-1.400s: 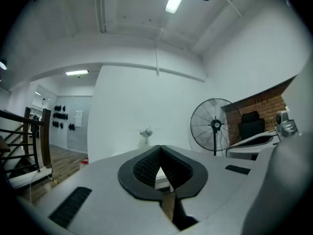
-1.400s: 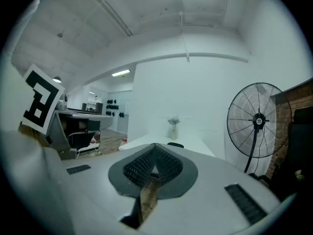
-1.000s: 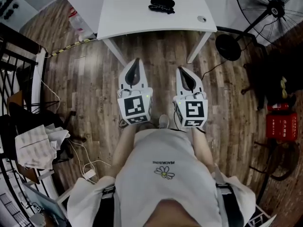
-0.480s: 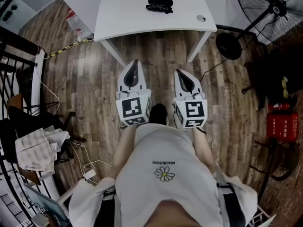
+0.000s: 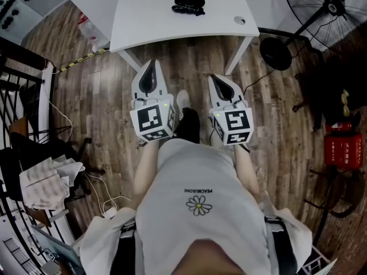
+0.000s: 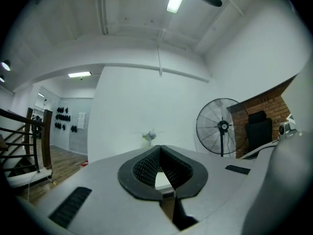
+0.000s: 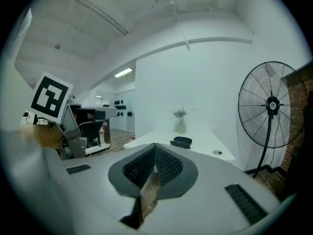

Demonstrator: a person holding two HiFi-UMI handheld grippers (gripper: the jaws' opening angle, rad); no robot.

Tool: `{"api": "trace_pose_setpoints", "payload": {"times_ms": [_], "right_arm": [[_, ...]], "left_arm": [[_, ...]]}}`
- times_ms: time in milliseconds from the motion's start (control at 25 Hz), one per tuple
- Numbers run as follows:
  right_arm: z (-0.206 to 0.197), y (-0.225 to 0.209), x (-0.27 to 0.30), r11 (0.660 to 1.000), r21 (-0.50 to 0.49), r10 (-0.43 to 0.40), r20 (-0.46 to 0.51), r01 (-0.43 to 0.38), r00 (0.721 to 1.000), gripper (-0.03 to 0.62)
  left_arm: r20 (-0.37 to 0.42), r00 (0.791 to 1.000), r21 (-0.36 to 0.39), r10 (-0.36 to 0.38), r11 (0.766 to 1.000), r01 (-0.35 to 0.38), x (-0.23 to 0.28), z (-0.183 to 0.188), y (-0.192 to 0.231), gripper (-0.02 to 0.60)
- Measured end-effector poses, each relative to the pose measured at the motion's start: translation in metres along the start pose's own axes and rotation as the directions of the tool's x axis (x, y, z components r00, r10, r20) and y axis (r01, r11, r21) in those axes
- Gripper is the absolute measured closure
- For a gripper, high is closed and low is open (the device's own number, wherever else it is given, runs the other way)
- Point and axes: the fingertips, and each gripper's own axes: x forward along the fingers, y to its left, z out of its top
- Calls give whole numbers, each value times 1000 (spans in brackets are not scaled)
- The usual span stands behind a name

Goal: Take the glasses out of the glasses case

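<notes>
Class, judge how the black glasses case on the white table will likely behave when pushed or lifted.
The glasses case lies low and flat on the table, so it probably won't tip or roll. The table looks smooth, so the case may slide under a push. Small against the table, it is likely light; its stiffness can't be judged from here.

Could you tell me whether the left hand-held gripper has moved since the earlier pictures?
Yes. In the head view, the left hand-held gripper, its jaws shut, has come closer to the front edge of the white table.
</notes>
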Motion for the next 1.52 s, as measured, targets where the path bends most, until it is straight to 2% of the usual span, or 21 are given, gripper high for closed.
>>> {"api": "trace_pose_setpoints", "payload": {"times_ms": [280, 560, 800, 1040, 1200, 1360, 1520], "right_arm": [[11, -37, 37, 1000, 20, -13, 25, 13, 1000, 585], [11, -73, 102, 999, -14, -45, 1, 45, 999, 585], [34, -114, 202, 997, -16, -74, -14, 74, 997, 585], [70, -162, 319, 995, -14, -98, -12, 98, 995, 585], [86, -188, 386, 993, -35, -116, -18, 115, 993, 585], [94, -210, 430, 989, -60, -138, -39, 135, 990, 585], [93, -224, 450, 987, -63, -150, -65, 146, 987, 585]], "left_arm": [[4, 999, 23, -50, 998, 50, 49, 2, -4, 568], [0, 997, 12, -71, 997, 71, 135, -12, 11, 568], [6, 993, 34, -117, 993, 116, 239, -12, 33, 568], [52, 990, -6, -132, 991, 132, 354, -2, 68, 567], [38, 986, -26, -164, 986, 165, 420, -12, 88, 566], [24, 981, -19, -190, 981, 191, 472, -18, 101, 567], [17, 981, -63, -195, 979, 196, 501, -23, 105, 567]]}}
